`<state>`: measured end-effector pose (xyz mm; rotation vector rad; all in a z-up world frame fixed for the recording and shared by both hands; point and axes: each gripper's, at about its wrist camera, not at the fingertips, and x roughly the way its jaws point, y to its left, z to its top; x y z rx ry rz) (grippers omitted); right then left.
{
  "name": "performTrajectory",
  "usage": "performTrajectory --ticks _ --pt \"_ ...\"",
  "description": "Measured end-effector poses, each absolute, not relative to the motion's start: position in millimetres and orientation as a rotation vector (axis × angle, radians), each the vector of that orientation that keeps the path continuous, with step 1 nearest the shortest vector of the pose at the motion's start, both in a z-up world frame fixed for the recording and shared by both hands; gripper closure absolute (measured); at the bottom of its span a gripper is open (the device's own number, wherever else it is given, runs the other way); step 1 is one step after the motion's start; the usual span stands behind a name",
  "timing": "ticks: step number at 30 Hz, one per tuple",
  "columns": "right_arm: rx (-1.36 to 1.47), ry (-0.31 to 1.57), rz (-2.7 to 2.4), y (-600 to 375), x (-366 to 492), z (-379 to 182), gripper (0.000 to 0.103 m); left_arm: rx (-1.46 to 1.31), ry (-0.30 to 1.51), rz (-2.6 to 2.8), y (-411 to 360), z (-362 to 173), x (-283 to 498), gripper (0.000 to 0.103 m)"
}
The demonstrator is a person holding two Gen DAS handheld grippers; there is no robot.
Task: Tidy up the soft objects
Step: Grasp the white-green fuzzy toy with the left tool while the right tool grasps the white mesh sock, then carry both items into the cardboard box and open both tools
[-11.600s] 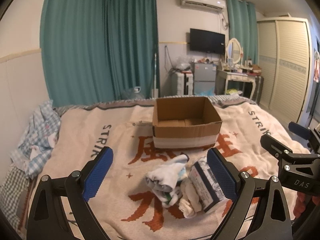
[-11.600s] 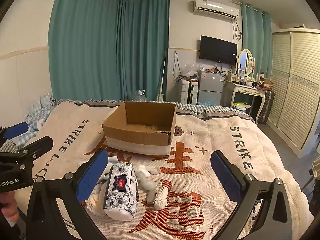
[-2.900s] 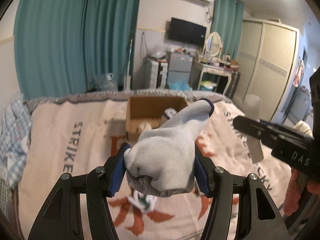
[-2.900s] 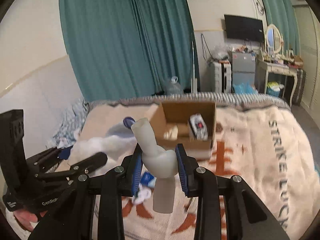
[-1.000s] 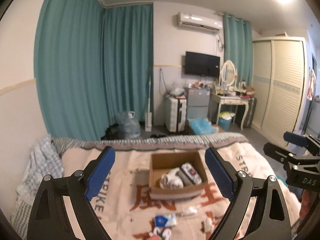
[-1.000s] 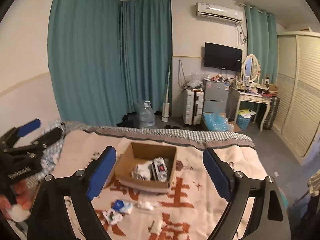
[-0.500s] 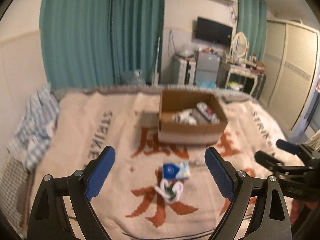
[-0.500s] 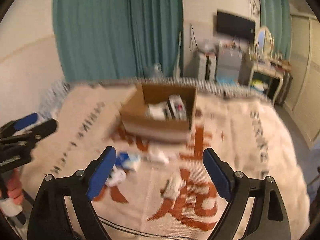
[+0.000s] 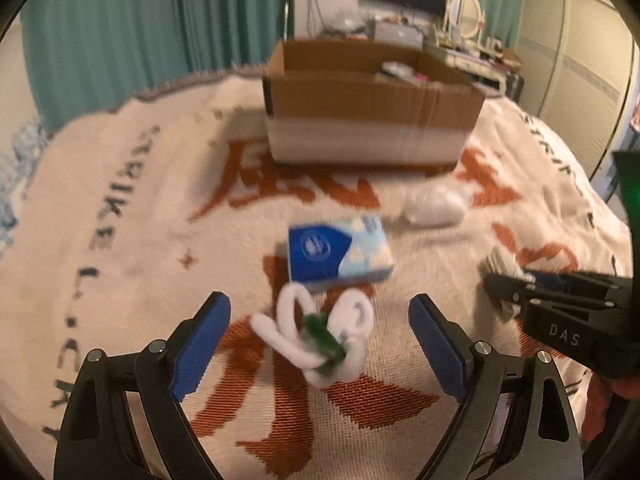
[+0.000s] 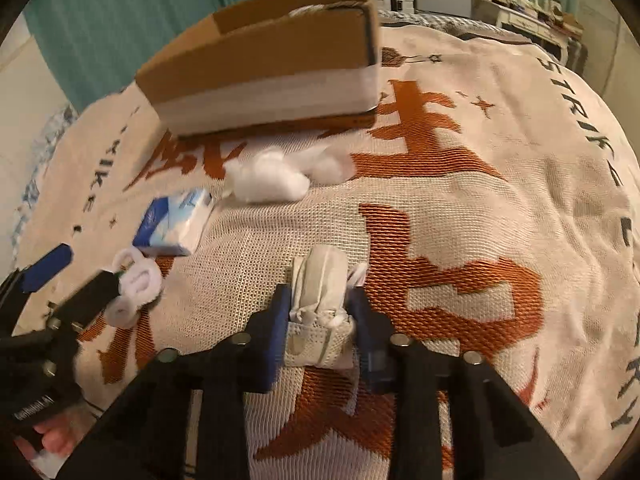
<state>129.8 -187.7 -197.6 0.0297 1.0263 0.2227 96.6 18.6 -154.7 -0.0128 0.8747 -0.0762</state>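
Bed (image 9: 120, 216) under a cream blanket with rust lettering, cardboard box (image 9: 372, 104) at its far side; loose before it: tissue pack (image 9: 338, 252), cotton wad (image 10: 268, 178), white-and-green sock bundle (image 9: 320, 336). My right hand-held gripper (image 10: 318, 320), low and level over the blanket, has its pads closed on the grey rolled sock (image 10: 318, 288); I'd lift straight up before carrying it to the box. My left hand-held gripper (image 9: 318, 344) hovers wide open, holding nothing, its pads either side of the sock bundle.
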Motion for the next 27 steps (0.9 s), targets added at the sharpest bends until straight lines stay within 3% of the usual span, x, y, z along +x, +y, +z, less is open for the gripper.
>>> performTrajectory --ticks 4,5,8,9,16,27 --pt "-0.007 0.986 0.211 -182.3 129.4 -197.3 0.075 -0.06 0.925 -0.086 28.4 -173.1 103.9 0.014" --pt "-0.002 0.981 0.209 -182.6 129.6 -196.8 0.075 -0.071 0.937 -0.092 30.0 -176.0 104.9 0.026" --pt "0.004 0.975 0.207 -180.3 131.5 -195.3 0.076 -0.091 0.992 -0.122 30.5 -188.0 108.1 0.047" --pt "0.0 0.972 0.207 -179.8 131.0 -194.8 0.076 -0.093 0.999 -0.133 29.8 -190.2 107.5 0.05" --pt "0.076 0.984 0.288 -179.6 117.4 -185.4 0.076 -0.057 0.981 -0.184 21.0 -175.7 85.2 0.056" --pt "0.077 0.856 0.327 -186.8 61.8 -113.4 0.076 -0.051 0.872 -0.202 17.2 -109.2 38.6 0.057"
